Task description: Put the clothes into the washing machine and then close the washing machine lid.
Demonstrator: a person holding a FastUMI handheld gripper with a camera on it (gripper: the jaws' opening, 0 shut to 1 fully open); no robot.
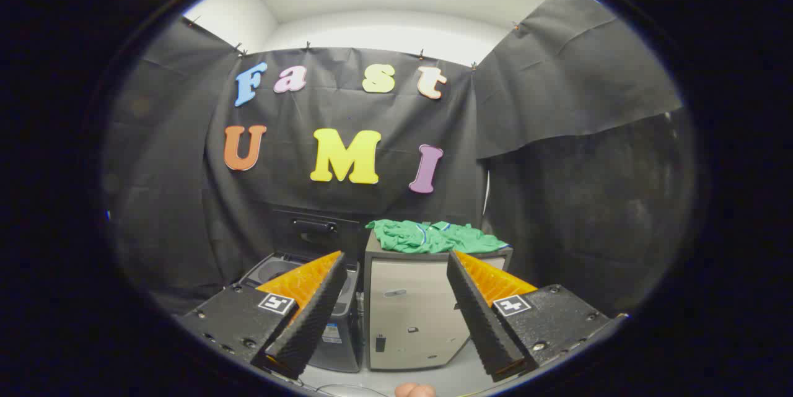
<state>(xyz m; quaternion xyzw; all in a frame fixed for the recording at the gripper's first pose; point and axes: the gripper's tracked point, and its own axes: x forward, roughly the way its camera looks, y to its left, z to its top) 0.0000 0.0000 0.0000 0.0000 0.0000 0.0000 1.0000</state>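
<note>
A crumpled green garment (433,236) lies on top of a small grey cabinet (412,313), well beyond my fingers. Left of the cabinet stands a top-loading washing machine (337,326); its dark lid (313,233) is raised upright at the back, and part of the drum opening (276,271) shows behind my left finger. My gripper (396,307) is open, fingers spread wide with nothing between them, still at a distance from both the garment and the machine. The left finger (310,316) covers much of the machine's top.
Black cloth walls close in the booth behind and on both sides of the machine and cabinet. A pale floor (396,378) runs in front of them, with a thin cable lying on it. A person's fingertip (415,390) shows below the fingers.
</note>
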